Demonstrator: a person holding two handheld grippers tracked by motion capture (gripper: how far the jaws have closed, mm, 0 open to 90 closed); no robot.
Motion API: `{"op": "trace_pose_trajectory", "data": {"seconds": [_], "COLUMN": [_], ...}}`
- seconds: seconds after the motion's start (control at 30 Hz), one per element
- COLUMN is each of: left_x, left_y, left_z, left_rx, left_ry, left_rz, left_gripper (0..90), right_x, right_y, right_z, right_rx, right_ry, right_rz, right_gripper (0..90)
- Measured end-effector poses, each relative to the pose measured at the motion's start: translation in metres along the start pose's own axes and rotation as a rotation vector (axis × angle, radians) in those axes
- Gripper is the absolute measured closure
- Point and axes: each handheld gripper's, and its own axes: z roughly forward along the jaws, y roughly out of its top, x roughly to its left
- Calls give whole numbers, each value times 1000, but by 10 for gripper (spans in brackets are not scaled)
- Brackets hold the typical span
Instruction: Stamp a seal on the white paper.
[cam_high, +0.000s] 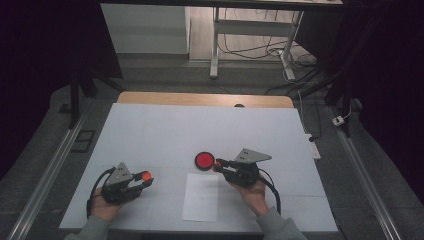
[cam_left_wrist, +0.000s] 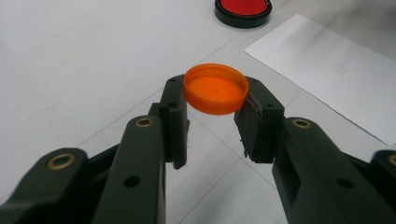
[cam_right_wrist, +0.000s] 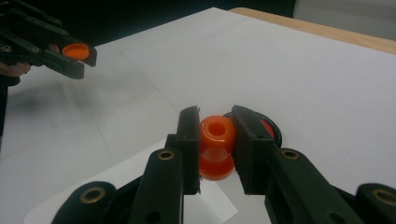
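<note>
My left gripper (cam_high: 145, 178) (cam_left_wrist: 217, 97) is shut on a shallow orange cap (cam_left_wrist: 215, 88) (cam_high: 146, 176), held just above the table at the near left. To the right, my right gripper (cam_high: 218, 165) (cam_right_wrist: 215, 116) is shut on an orange waisted plastic piece (cam_right_wrist: 216, 147) (cam_high: 216, 167) with a round hole in its end. That piece hangs right beside a round red pad in a black case (cam_high: 204, 160) (cam_left_wrist: 243, 9) (cam_right_wrist: 272, 129). In the right gripper view the left gripper (cam_right_wrist: 77, 58) and its cap (cam_right_wrist: 76, 50) sit at the upper left.
A white sheet of paper (cam_high: 201, 196) (cam_left_wrist: 336, 70) lies on the white table (cam_high: 165, 130) between my hands, near the front edge. A wooden strip (cam_high: 205, 99) runs along the table's far edge. Desk legs and cables stand on the floor beyond.
</note>
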Motion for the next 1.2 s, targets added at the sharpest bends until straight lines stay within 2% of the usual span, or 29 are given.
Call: {"op": "trace_pose_trajectory", "data": {"seconds": [0.2, 0.97, 1.03, 1.2], "left_x": [-1, 0, 0, 0], "left_y": [0, 0, 0, 0], "left_z": [-1, 0, 0, 0], "left_rx": [-3, -3, -3, -1], "left_ry": [0, 0, 0, -1], "left_rz": [5, 0, 1, 0], "left_gripper": [644, 644, 644, 644], "right_x": [2, 17, 19, 24], "right_y": [-1, -3, -4, -4], "right_z": [-2, 4, 5, 8], "right_rx": [-2, 16, 26, 38], "right_ry": [0, 55, 71, 81], "right_rz": [-1, -12, -5, -22], "right_gripper": [723, 721, 721, 721]}}
